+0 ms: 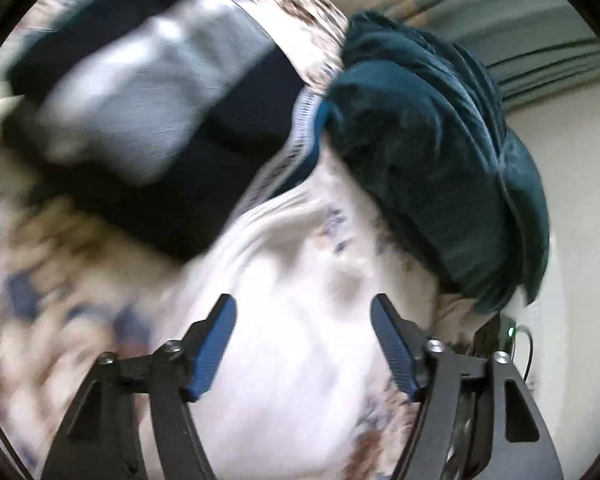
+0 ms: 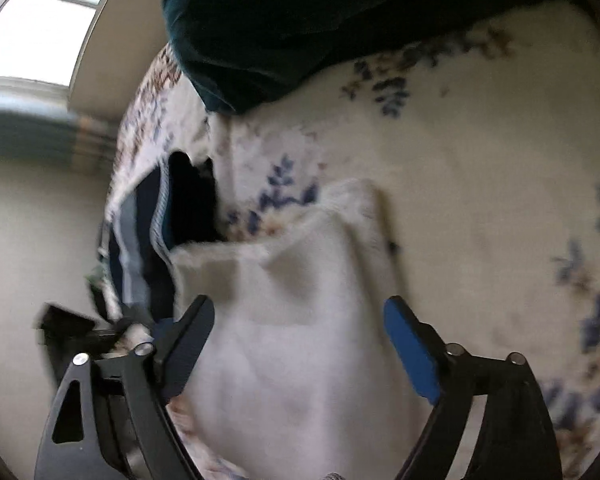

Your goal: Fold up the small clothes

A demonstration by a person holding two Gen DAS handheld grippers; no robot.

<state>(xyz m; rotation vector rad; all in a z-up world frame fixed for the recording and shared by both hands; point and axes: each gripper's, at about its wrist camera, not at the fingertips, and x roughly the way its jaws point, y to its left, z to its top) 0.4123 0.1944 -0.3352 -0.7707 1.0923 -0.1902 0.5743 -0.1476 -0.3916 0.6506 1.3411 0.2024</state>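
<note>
A small white garment (image 2: 300, 320) lies on a floral bedspread (image 2: 480, 160), rumpled, with a raised fold at its far end. My right gripper (image 2: 300, 308) is open, its jaws on either side of the garment just above it. My left gripper (image 1: 303, 304) is open over white cloth (image 1: 300, 280); blur hides whether this is the garment or the bedspread. A dark navy and grey striped garment (image 1: 140, 100) lies folded beyond the left gripper; it also shows in the right wrist view (image 2: 140, 240).
A dark teal velvet cushion (image 1: 440, 160) lies at the right of the left wrist view, and shows at the top of the right wrist view (image 2: 280, 20). A window (image 2: 48, 24) and a pale wall (image 2: 28, 220) are at the left. A striped curtain (image 1: 540, 40) hangs behind.
</note>
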